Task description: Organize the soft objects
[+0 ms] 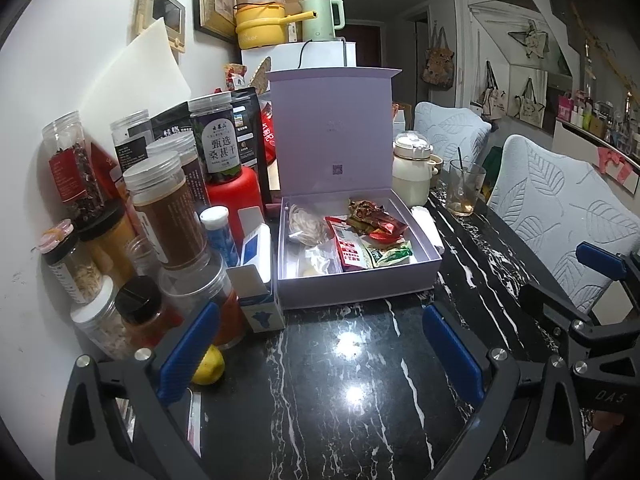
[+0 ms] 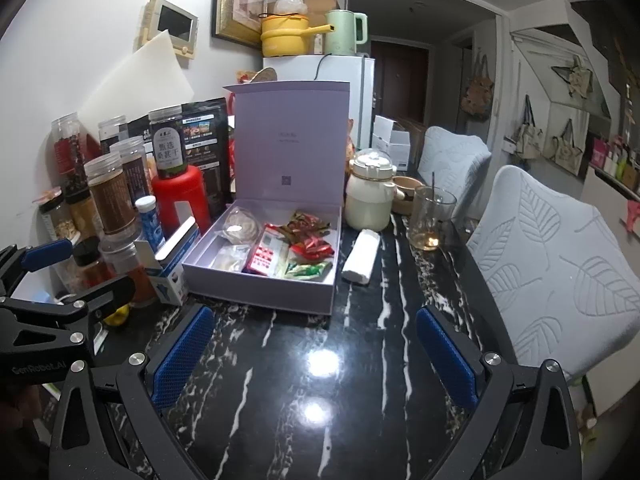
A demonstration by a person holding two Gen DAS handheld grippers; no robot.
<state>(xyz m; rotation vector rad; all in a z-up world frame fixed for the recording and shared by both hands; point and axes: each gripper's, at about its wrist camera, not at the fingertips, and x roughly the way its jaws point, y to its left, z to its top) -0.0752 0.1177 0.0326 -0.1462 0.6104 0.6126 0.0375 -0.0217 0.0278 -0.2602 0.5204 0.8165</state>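
Both claws gape wide and carry nothing: the left gripper and the right gripper hover over the black marble table. The soft snack packets lie ahead of both, inside the open lilac box. The step looks like a reach forward, best made from above the near wall, pinching one packet by a loose edge.

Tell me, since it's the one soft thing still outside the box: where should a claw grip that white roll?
Grip the white roll across its middle, coming from above with the right claw. It lies flat on the table, long axis toward the camera, both long sides free between the lavender box and the glass.
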